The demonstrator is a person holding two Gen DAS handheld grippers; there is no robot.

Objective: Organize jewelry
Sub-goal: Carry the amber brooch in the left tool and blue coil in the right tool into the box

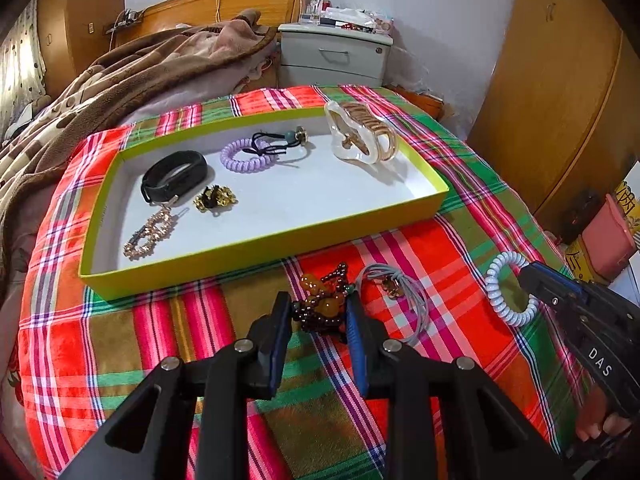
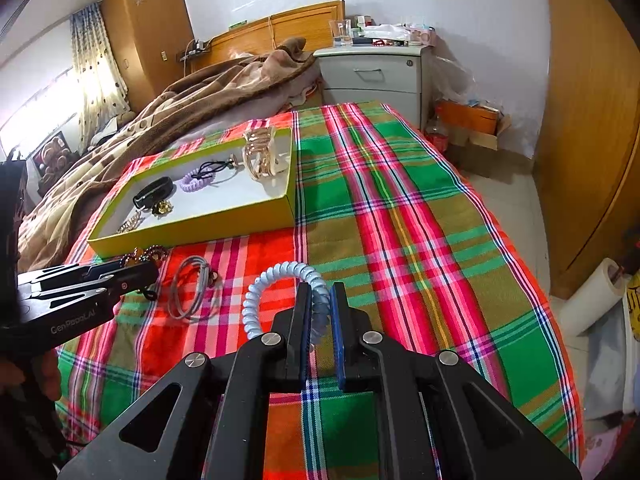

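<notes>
Fingers, right: the right gripper (image 2: 320, 312) has its two pads pinched onto the pale blue-white plastic spiral coil hair tie (image 2: 276, 280), gripping one side of the loop; the rest of the ring arcs free to the left above the plaid bedspread (image 2: 420, 220).
Fingers, left: the left gripper (image 1: 320, 312) stands parted, one finger either side of the dark garnet-and-amber beaded bracelet cluster (image 1: 322, 300); contact with the beads cannot be told.
Where the coil is: near the front edge of the bedspread, well apart from the yellow-green shallow cardboard tray (image 1: 256, 248).
Coil handling: light, springy and smooth by the look of it; it likely squashes under the pads and could squirm out, so a firm pinch across the coil's thickness suits it.
Bead cluster handling: probably heavier, limp and lumpy; round beads may roll between pads, so closing across the middle of the bunch looks safest.
Grey cord hair tie with a gold charm (image 1: 396, 292): lies on the cloth between the two grippers, soft and thin, hard to get under.
Already in tray: lilac spiral coil hair tie (image 1: 246, 156), black band (image 1: 174, 174), clear-and-gold claw clip (image 1: 364, 136), rhinestone hair slide (image 1: 150, 232).
Tray floor: bare white space remains at the front right.
</notes>
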